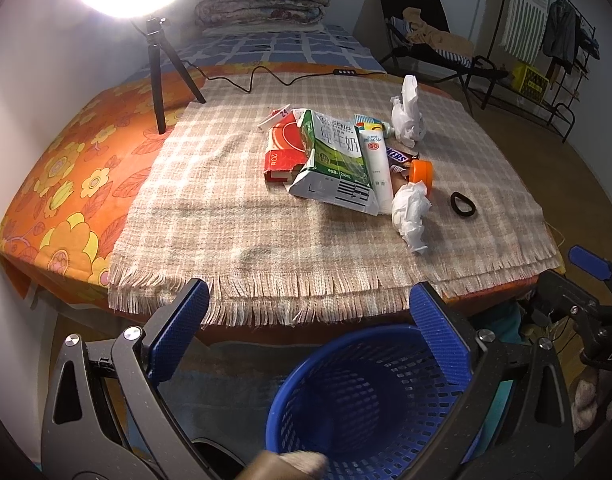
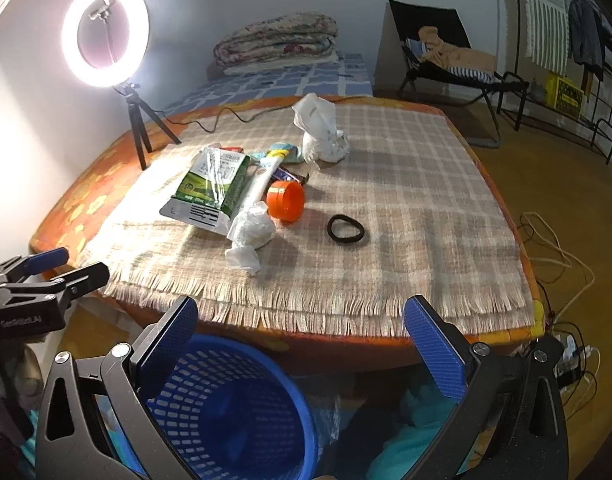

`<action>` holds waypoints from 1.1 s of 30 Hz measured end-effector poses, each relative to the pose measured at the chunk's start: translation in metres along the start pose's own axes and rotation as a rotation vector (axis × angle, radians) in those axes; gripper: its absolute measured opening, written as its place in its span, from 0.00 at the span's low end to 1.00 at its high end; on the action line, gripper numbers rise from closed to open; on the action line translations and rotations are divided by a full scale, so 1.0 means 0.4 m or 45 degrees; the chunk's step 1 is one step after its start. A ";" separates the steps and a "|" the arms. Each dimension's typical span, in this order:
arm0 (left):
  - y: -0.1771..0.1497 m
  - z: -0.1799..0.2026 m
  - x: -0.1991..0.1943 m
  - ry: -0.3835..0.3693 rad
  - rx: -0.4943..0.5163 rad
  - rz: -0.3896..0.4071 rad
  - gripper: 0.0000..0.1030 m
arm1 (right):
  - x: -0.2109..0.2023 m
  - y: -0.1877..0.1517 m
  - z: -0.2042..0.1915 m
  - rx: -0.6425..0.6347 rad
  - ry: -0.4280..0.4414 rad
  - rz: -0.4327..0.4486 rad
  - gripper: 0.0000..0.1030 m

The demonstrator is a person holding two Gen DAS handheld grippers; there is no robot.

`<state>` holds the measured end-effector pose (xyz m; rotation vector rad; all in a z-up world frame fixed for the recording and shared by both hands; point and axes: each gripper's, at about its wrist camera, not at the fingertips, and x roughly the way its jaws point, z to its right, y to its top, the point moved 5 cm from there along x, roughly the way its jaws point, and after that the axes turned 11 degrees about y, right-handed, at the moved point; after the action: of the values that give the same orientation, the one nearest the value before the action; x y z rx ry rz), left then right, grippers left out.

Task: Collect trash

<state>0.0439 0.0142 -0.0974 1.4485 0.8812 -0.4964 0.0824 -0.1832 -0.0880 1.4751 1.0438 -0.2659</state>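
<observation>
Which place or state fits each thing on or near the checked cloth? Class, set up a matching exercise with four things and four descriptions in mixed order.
Things
1. green and white flattened milk carton
2. black elastic hair band
3. blue plastic mesh basket
4. orange round plastic cap

Descriptions
A. on the floor below the cloth's fringe
B. lying alone, apart from the pile
C. resting partly on a red box
D. on its side, opening showing

Pairs: 1-C, 2-B, 3-A, 4-D

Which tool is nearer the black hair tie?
Right, as a judgement. The hair tie lies ahead of the right tool, slightly right of centre. From the left tool it sits far off to the right.
</observation>
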 end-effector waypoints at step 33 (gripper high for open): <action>0.272 0.042 0.194 -0.003 0.114 -0.097 0.97 | 0.067 0.090 0.084 0.013 0.033 0.002 0.99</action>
<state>0.1780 0.0256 -0.0892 1.4993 0.9249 -0.6011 0.1371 -0.1956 -0.0900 1.4923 1.0636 -0.2521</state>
